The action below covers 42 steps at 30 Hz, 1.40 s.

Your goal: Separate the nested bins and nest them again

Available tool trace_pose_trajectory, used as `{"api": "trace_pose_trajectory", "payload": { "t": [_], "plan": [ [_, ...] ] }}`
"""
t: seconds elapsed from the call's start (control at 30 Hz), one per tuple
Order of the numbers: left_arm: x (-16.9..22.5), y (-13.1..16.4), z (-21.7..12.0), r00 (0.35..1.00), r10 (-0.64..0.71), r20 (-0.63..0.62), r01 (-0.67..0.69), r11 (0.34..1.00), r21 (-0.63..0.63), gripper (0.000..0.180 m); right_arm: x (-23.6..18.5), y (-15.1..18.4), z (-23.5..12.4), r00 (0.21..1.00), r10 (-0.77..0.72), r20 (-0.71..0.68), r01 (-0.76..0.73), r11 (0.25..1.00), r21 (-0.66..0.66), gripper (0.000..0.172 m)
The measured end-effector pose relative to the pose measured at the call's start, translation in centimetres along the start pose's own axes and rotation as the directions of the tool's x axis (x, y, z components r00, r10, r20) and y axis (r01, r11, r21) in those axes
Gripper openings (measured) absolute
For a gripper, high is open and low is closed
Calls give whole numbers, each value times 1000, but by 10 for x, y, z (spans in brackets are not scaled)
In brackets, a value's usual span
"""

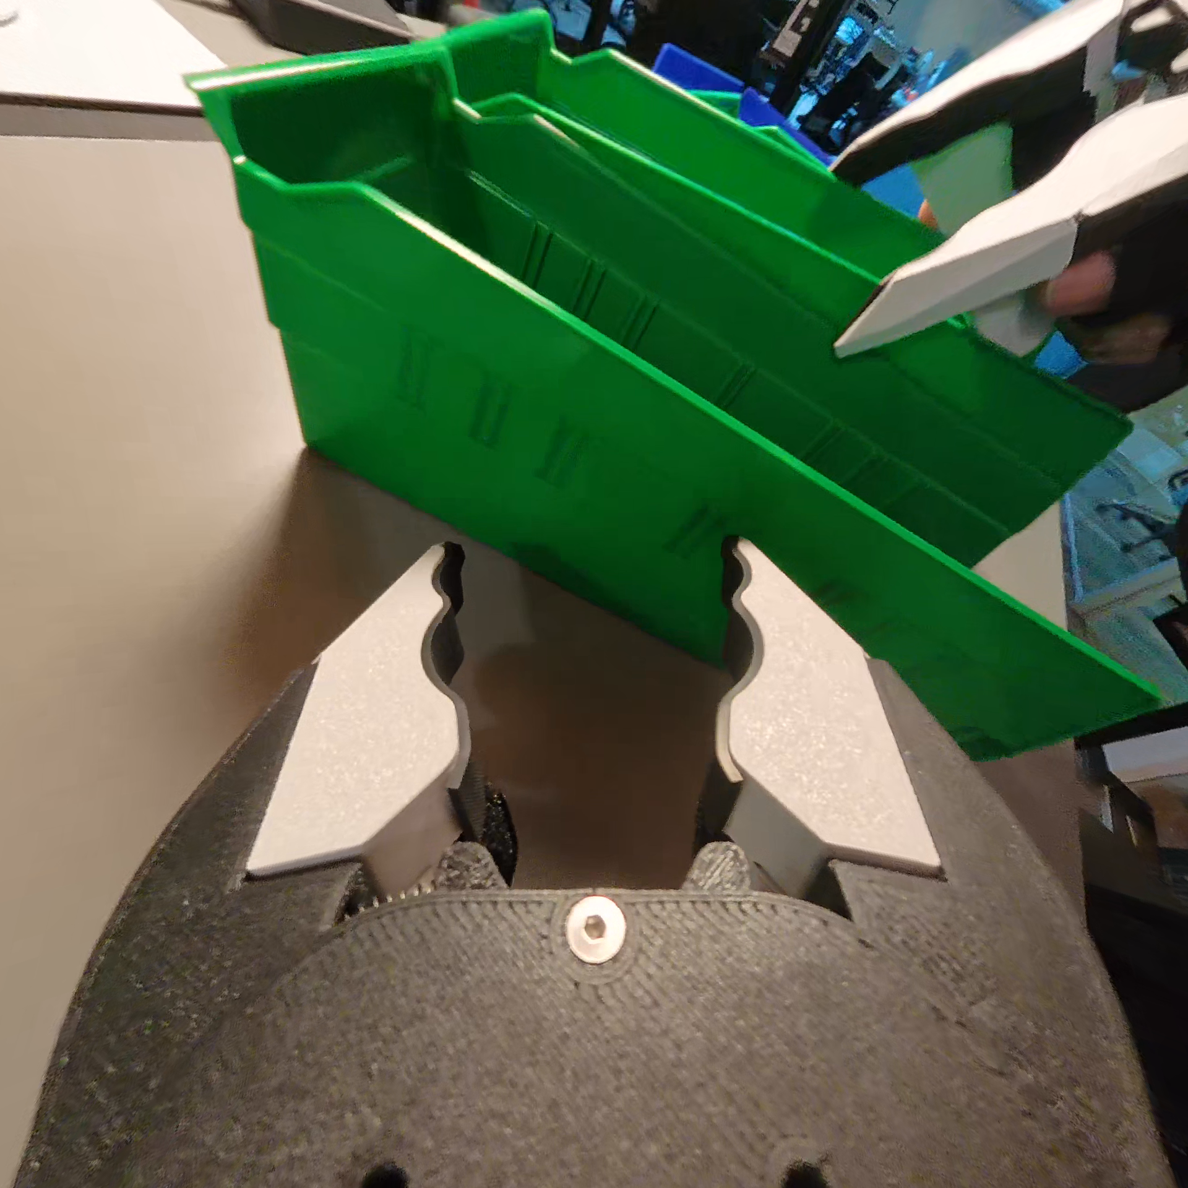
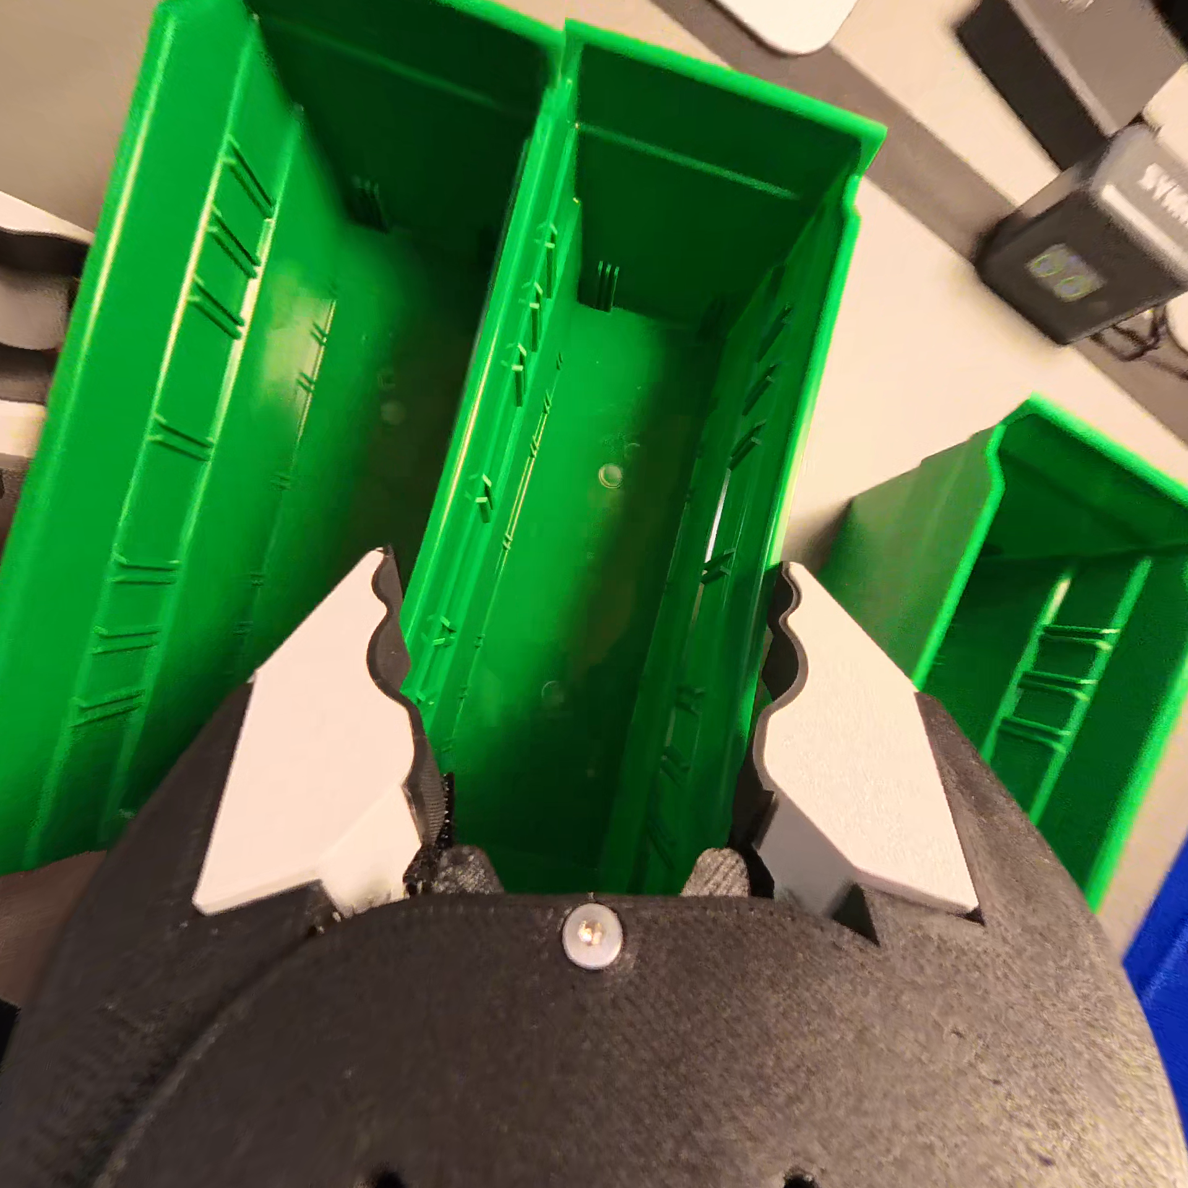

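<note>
Straddling the right gripper [image 2: 582, 566], a green bin [image 2: 617, 450] runs lengthwise between its two fingers, open side toward the camera. Both pads sit against the bin's long outer walls; jaws spread wide to the bin's width, clamped on it. A second wall line shows along the inside of this bin, so it looks like two nested shells, though I cannot tell for sure.

Just left of the held bin, wall to wall with it, a second green bin [image 2: 212, 386] stands on the tan table [image 2: 913, 334]. The right gripper's left finger [image 2: 321, 694] sits in the narrow space between the two bins.

From the left gripper [image 1: 585, 553], this second bin [image 1: 501, 411] lies straight ahead, its side wall crossing the jaw opening. Left gripper's fingers are wide apart; the right fingertip [image 1: 765, 617] overlaps the bin's lower edge, the left one is clear over bare table [image 1: 116, 386]. Nothing clamped.

Farther right of the right gripper, apart from the pair, a third green bin [image 2: 1054, 643] rests on the table. Beyond it, a dark grey box-shaped device [image 2: 1080, 257] with cables; a blue object [image 2: 1157, 964] at lower right edge.
</note>
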State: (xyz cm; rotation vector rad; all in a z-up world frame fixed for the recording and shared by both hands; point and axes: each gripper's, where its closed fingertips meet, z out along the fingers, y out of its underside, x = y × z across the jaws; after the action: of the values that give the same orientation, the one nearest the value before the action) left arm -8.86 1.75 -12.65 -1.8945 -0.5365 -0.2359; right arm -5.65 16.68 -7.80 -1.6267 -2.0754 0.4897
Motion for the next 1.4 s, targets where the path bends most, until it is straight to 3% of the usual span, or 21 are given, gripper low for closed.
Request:
{"api": "trace_pose_trajectory", "payload": {
  "t": [0.37,0.57,0.73,0.93,1.03,1.13,1.23,1.4],
  "plan": [
    [-14,-26,-39,998,-30,61,29,999,17,82,-23,-9,20,987,155,50,-161,975,152,124],
    [2,-36,-64,992,-122,21,118,985,129,84,-25,-11,-22,977,191,93,-211,926,312,115],
    [43,-23,-52,989,-147,-34,150,985,91,94,-14,27,-56,960,274,61,-273,861,430,107],
    [88,-1,-47,995,-97,36,88,979,185,102,-16,73,-47,938,337,81,-327,778,537,82],
    [97,21,-36,990,-11,144,-9,991,137,90,-19,83,-28,933,347,91,-341,777,530,68],
    [90,35,-29,957,92,275,-116,991,72,46,-25,82,-13,917,361,171,-394,749,533,37],
    [82,32,-35,925,122,358,-168,981,99,36,-19,84,-9,909,387,154,-405,730,551,16],
    [49,25,-70,810,114,575,-240,960,148,8,-14,90,-13,911,398,110,-387,733,559,9]
  ]
}}
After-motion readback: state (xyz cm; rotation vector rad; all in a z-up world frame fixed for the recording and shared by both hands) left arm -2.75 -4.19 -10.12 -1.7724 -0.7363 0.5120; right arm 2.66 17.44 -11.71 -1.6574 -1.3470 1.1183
